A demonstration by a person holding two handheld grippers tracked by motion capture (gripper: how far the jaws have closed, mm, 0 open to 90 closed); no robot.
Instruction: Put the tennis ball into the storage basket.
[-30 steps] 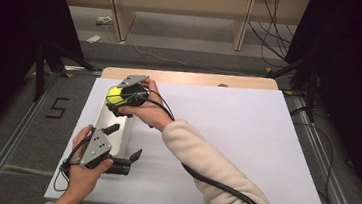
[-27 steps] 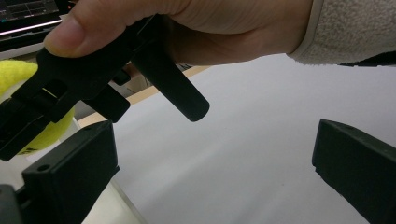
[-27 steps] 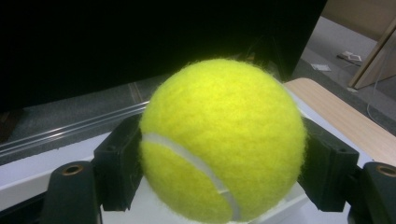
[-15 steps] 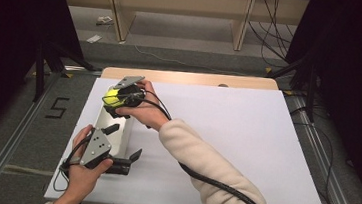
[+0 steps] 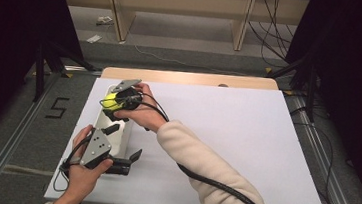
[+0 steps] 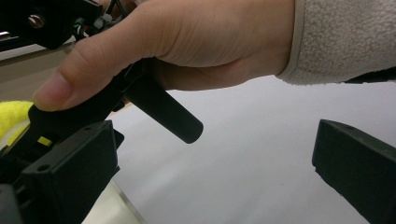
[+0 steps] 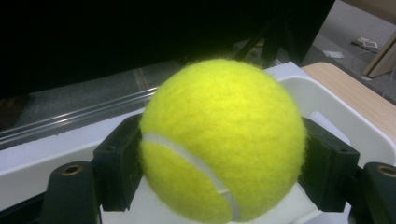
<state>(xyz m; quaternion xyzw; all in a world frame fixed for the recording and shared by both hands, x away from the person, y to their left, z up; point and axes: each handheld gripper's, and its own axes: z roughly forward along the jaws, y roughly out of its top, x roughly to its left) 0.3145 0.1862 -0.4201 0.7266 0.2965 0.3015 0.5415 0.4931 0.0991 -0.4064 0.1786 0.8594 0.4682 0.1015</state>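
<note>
- A yellow tennis ball (image 7: 223, 140) is clamped between the two black jaws of the right hand-held gripper (image 5: 119, 100), one jaw pressed on each side at about the ball's widest part.
- The ball is held over a white tray (image 5: 103, 118) that lies near the left edge of the white-covered bench (image 5: 245, 148); whether it touches the tray floor cannot be told.
- The left hand-held gripper (image 5: 123, 149) is seen with its jaws spread wide and nothing between them; it rests low on the bench just beside the near end of the tray.
- The ball is judged to be light and springy, with a felt cover that should give good friction, so slipping is unlikely under moderate pressure.
- Being round, it could be squeezed out if the jaws were set above or below its middle; a grip across the full diameter, as shown, is judged safest.
- No fragility is expected, and a short drop into the tray would probably end in a bounce.
</note>
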